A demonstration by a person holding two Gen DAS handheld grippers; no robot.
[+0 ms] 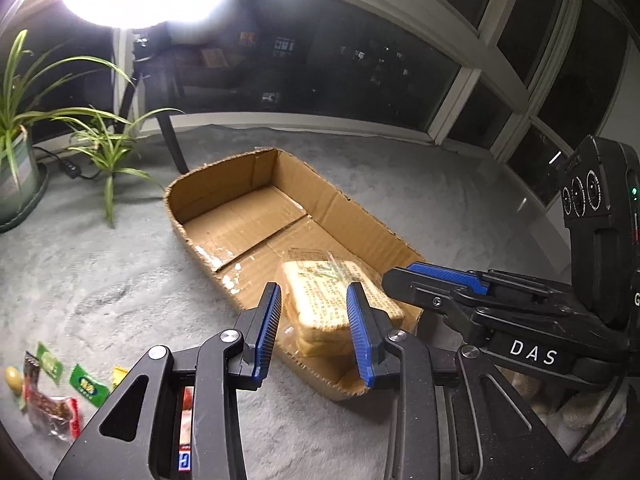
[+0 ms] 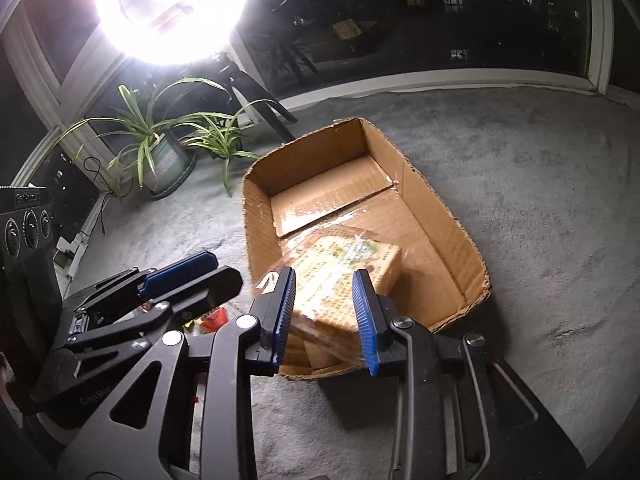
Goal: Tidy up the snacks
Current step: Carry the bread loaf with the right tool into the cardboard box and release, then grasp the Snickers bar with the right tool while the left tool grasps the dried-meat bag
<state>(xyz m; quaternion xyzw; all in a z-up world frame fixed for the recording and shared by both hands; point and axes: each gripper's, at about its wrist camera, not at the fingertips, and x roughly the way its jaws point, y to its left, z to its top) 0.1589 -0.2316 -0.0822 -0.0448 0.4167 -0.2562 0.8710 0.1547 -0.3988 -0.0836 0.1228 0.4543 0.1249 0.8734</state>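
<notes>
Grey carpet [image 2: 520, 200] beneath dark windows [image 1: 360, 64]. Both blue-padded grippers, left [image 1: 316, 332] and right [image 2: 326, 316], gape half-open over a clear-wrapped biscuit pack [image 1: 336, 300] in the open cardboard box [image 2: 440, 200]'s near end; contact unclear.

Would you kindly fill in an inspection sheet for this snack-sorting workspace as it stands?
Surface: grey carpet, plush, pile brushed unevenly.
Job's things: open brown cardboard box on the carpet; clear-wrapped pale cracker pack lying at its near end; small green, red and yellow snack packets loose on the carpet to the left.
Clutter: nothing seen.
Grippers: left gripper open, over the box's near edge; right gripper open around the cracker pack, contact unclear.
Cables: black cable by the pot.
Surroundings: potted spider plant, bright ring light, dark windows.
</notes>
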